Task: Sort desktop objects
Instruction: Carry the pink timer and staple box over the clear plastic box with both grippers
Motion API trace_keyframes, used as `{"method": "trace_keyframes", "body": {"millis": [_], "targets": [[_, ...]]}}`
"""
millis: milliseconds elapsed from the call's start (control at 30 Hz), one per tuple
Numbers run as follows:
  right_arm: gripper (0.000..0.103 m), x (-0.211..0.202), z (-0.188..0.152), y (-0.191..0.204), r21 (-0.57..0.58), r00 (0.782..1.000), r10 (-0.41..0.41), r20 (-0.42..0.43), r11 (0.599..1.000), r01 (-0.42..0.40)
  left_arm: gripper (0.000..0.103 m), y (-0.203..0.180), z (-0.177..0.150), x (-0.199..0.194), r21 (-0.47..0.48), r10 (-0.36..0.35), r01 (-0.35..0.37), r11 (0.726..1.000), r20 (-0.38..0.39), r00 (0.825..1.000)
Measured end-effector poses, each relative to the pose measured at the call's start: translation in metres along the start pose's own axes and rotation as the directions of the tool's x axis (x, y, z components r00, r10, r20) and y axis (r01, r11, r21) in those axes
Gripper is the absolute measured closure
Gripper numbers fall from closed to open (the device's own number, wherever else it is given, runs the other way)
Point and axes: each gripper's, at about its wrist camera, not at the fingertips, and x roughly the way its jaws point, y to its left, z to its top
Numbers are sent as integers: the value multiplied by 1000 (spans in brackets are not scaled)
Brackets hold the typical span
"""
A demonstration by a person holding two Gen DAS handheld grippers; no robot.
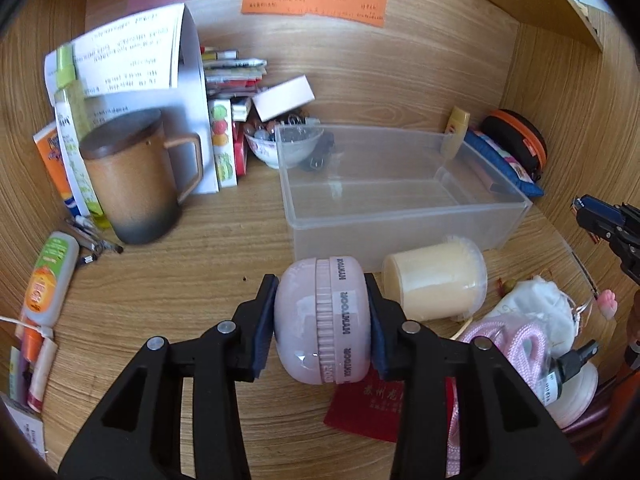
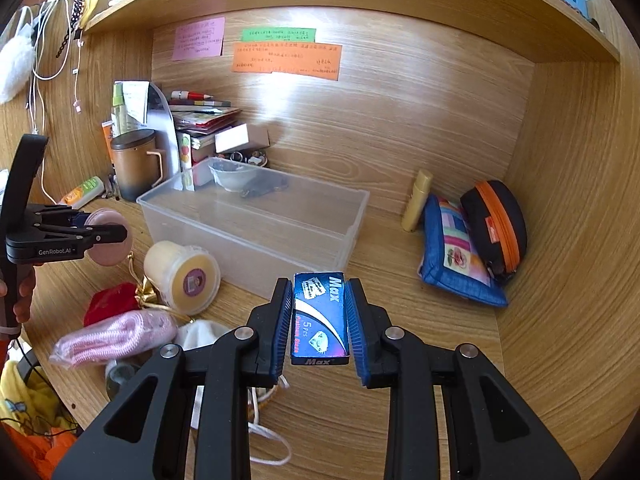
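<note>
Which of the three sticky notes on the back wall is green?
The small top note, directly above the wide orange note; the pink note sits apart, further left.

"Max" and "5 Pcs" are printed on the blue box (image 2: 320,318); "GenRobot.AI" is written on the left gripper (image 2: 82,227).

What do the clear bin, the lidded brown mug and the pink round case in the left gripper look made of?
Clear rectangular bin: translucent, slightly frosted plastic; things show through it. Lidded brown mug: probably matte glazed ceramic shading to grey; the lid looks wooden. Pink round case in the left gripper: glossy plastic with highlights and a ribbed seam.
</note>
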Motion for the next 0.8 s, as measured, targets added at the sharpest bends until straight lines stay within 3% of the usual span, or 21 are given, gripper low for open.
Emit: {"method": "trace_keyframes", "body": {"millis": [367,800], "targets": [[78,5,24,7,-7,999,41,26,999,-41,63,-9,34,-25,35,-11,8,999,84,996],[78,36,48,6,-6,996,85,17,996,-85,63,-22,64,-18,75,-51,43,996,102,994]]}}
